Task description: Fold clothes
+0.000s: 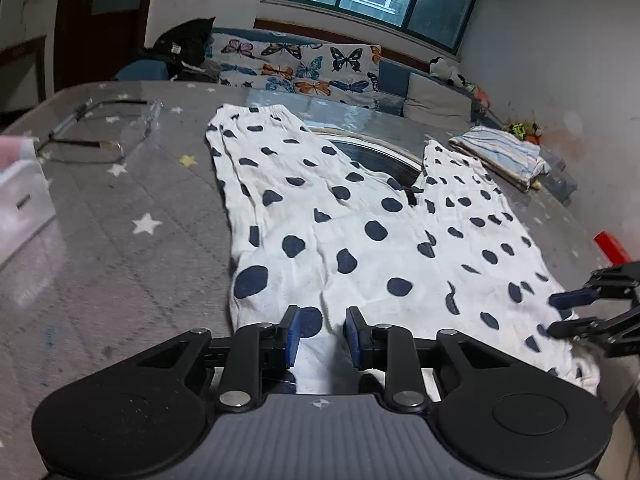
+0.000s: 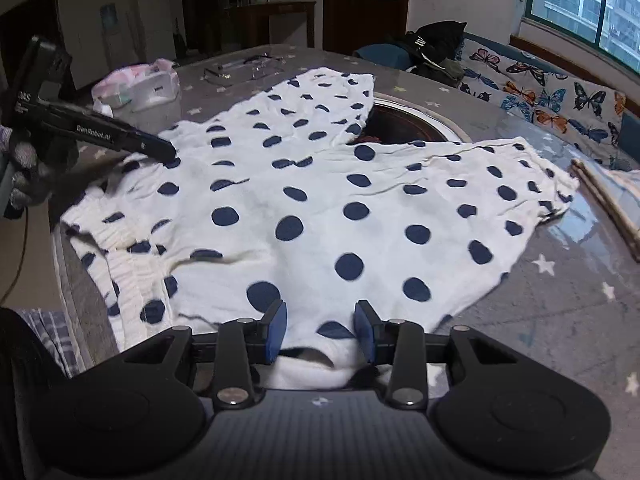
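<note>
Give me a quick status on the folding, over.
Left gripper open, right gripper open, both at the waistband edge. Polka-dot pants spread flat, unfolded. Folded striped cloth beside the far leg.

polka-dot trousers (image 1: 360, 240) waistband edge hidden under the left gripper (image 1: 322, 338) body, folded striped cloth (image 2: 612, 196) cut off at right edge, dark recess (image 2: 400, 124) partly covered, contents unclear

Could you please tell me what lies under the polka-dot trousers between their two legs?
A dark round recess set into the table shows between the legs of the polka-dot trousers; the rest is covered.
</note>
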Demonstrator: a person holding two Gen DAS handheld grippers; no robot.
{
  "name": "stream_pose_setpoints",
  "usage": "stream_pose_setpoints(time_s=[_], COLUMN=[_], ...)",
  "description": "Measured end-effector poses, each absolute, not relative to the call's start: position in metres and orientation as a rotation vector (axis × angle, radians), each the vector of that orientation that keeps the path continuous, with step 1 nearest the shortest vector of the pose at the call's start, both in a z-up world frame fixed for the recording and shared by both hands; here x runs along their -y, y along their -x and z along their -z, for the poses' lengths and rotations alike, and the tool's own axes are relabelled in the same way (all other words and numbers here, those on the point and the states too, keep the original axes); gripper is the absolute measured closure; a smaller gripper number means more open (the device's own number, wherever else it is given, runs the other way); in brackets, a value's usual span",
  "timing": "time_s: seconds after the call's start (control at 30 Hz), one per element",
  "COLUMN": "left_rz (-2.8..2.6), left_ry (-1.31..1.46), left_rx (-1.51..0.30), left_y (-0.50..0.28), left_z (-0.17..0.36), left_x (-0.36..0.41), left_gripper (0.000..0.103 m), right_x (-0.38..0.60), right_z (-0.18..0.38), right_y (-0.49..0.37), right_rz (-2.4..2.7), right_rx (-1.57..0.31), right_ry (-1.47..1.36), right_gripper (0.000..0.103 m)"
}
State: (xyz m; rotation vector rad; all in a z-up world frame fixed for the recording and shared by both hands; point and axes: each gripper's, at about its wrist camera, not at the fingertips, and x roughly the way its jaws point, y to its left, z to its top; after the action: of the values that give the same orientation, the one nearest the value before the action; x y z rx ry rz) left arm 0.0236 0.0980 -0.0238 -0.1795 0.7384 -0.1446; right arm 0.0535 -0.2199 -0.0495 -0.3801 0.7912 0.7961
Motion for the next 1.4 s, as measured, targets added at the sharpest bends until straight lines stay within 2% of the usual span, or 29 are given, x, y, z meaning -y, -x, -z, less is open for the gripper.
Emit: stream_pose_setpoints(time_s=[0.27,0.43,0.67,0.87,0.93,1.0,1.07,1.13,1.4], left_rz=[0.18,0.208,0.178,0.287,0.342,0.397,0.452,0.507,0.736], left_ry=[0.131,0.069,0.068,0.026,0.011,-0.003,-0.017,-0.032,-0.172], left_rx=[-0.685,-0.732,-0.762,-0.74,-0.731,-0.721,-0.711,-0.7,-0.7], left_y=[-0.017,-0.018,-0.015,-0.006,-0.002,0.003,0.007,0.012,0.026], left_z=[0.006,0.017,0.024,0.012,0.008,0.003,-0.002,-0.007,0.01], left_x=[-0.078,-0.067,-0.079,-0.052,-0.039,-0.027,-0.014,-0.001,0.075], left_gripper=[0.076,0.076,0.075,0.076,0.072,0.061,0.06,0.054,0.048], right_x=[0.194,0.179,0.201,0.207,0.211,0.218,0.227,0.234,0.255], right_z=[0.035,0.045,0.045,0.049,0.047,0.04,0.033,0.027,0.024], right_y=[-0.041,-0.029,-0.018,-0.018,-0.02,-0.024,-0.03,-0.035,-0.04], right_rz=[-0.895,-0.943,-0.922,-0.912,-0.915,-0.914,-0.908,-0.884,-0.768], right_rx=[-0.731,-0.744,-0.765,-0.798,-0.804,-0.805,-0.808,-0.801,-0.833], right_ry=[0.349,0.39,0.377,0.354,0.325,0.274,0.214,0.181,0.139], right_gripper=[0.065,0.065,0.065,0.065,0.065,0.064,0.064,0.064,0.064])
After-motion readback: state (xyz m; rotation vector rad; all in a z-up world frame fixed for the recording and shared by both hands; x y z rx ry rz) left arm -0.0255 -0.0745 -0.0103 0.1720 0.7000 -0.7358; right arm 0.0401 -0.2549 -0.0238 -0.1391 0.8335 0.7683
